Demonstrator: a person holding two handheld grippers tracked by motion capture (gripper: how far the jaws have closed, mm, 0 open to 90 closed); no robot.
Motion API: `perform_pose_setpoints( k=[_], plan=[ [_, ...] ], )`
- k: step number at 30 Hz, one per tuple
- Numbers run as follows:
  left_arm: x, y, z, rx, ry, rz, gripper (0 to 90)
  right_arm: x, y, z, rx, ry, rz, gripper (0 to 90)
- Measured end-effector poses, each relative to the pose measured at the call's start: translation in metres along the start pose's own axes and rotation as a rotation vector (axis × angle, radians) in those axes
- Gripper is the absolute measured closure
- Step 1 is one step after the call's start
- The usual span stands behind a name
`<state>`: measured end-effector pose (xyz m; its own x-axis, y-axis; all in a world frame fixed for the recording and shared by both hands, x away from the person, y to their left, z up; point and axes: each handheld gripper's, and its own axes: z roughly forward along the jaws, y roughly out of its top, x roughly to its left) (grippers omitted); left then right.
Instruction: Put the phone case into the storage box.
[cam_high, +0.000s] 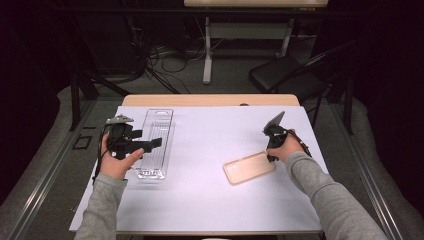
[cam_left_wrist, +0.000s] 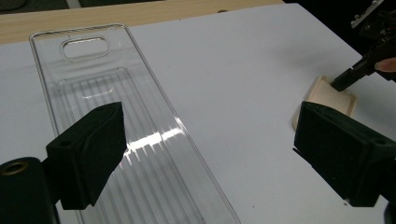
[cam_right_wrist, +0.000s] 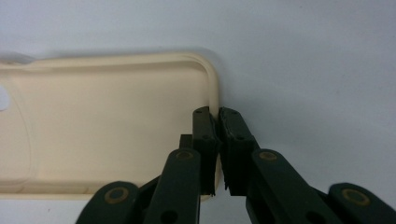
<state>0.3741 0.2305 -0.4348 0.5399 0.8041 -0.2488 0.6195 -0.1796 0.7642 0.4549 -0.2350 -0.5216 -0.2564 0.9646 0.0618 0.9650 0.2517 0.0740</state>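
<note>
High view, cream phone case (cam_high: 249, 167) lying flat, long axis seemingly left-right

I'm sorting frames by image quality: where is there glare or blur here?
Left gripper view: bright glare streaks across the clear plastic tray. Right gripper view: the right gripper, pinching the cream phone case rim, is soft-edged up close. High view: the white table cover is evenly lit, its surroundings dark.
</note>
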Motion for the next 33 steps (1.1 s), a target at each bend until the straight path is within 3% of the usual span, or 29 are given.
perform_pose_setpoints(
  k=[13,33],
  plan=[
    [0.0012,-0.0006,0.0006,0.001,0.002,-0.006,9.4,0.0002,-0.0008,0.001,-0.019,0.004,-0.002,87.4],
    [0.0026,-0.001,0.0005,0.001,0.002,-0.011,9.5,0.0015,-0.0014,-0.0022,-0.006,-0.029,-0.05,88.4]
  ],
)
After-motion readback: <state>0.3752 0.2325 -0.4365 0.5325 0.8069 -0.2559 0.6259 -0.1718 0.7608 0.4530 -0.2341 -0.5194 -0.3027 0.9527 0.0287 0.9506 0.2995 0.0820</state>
